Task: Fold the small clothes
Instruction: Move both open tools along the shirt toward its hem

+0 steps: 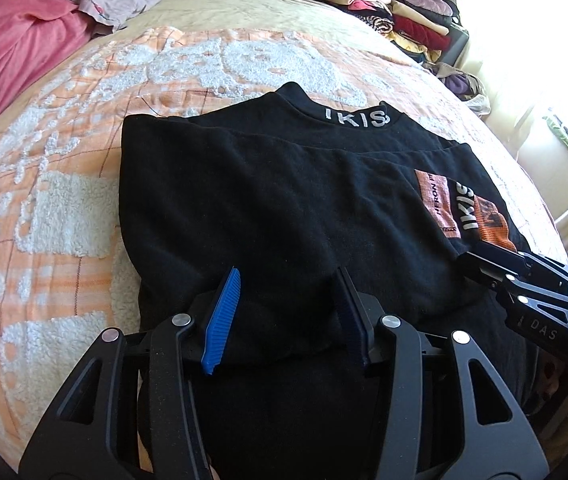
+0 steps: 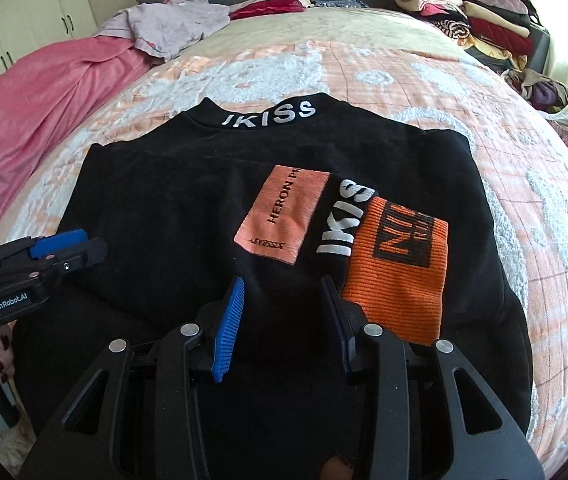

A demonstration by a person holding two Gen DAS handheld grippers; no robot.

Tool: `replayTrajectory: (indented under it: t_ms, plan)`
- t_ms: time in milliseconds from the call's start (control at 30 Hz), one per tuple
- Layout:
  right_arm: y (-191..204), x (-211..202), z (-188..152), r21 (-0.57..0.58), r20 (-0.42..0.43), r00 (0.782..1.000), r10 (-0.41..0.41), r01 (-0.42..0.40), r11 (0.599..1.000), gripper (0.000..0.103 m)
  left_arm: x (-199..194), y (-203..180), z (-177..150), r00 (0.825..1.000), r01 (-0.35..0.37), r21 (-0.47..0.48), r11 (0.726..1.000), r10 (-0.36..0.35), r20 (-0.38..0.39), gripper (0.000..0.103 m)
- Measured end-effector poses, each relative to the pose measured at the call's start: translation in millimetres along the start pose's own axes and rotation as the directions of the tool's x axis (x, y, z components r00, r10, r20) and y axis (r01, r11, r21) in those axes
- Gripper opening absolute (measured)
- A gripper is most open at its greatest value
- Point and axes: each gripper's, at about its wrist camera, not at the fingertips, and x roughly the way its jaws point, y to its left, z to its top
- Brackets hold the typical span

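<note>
1. Left gripper (image 1: 288, 316): blue pads (image 1: 221, 318) pinch a raised fold of the black top (image 1: 284, 184) at its near hem.
2. Right gripper (image 2: 281, 320): pads pinch bunched black cloth just beside the orange cuff (image 2: 398, 276).
3. Top lies flat on the bed (image 2: 424, 76), collar at the far edge, sleeve folded across the front.
4. Folded pile (image 2: 468, 12) sits far right; pink blanket (image 2: 43, 92) far left.

Bright daylight floods from the blown-out window (image 1: 540, 12) at right; fisheye edges bend and darken, focus stays sharp.
</note>
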Motion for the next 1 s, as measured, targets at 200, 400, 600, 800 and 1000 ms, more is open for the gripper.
replayTrajectory:
  t_ms: [200,400,600,800,1000]
  plan:
    - [-4,-19,-5,0.043,0.035,0.999,0.028,-0.029,0.999,0.038,-4,-2,0,1.000,-0.015,0.014,1.000,0.015,0.004,0.041]
    - [-9,-36,-13,0.073,0.054,0.998,0.038,-0.042,0.996,0.046,-14,-1,-3,1.000,-0.024,0.005,1.000,0.024,0.016,0.041]
    - [-16,-51,-17,0.109,0.078,0.996,0.038,-0.046,0.993,0.060,-27,1,-5,0.999,-0.026,-0.007,1.000,0.027,0.036,0.048]
    - [-21,-69,-22,0.143,0.115,0.992,0.048,-0.065,0.988,0.074,-45,1,-10,0.997,-0.035,-0.020,0.999,0.036,0.068,0.061]
    - [-24,-86,-26,0.159,0.148,0.988,0.036,-0.060,0.985,0.086,-60,3,-15,0.995,-0.045,-0.025,0.999,0.047,0.093,0.074]
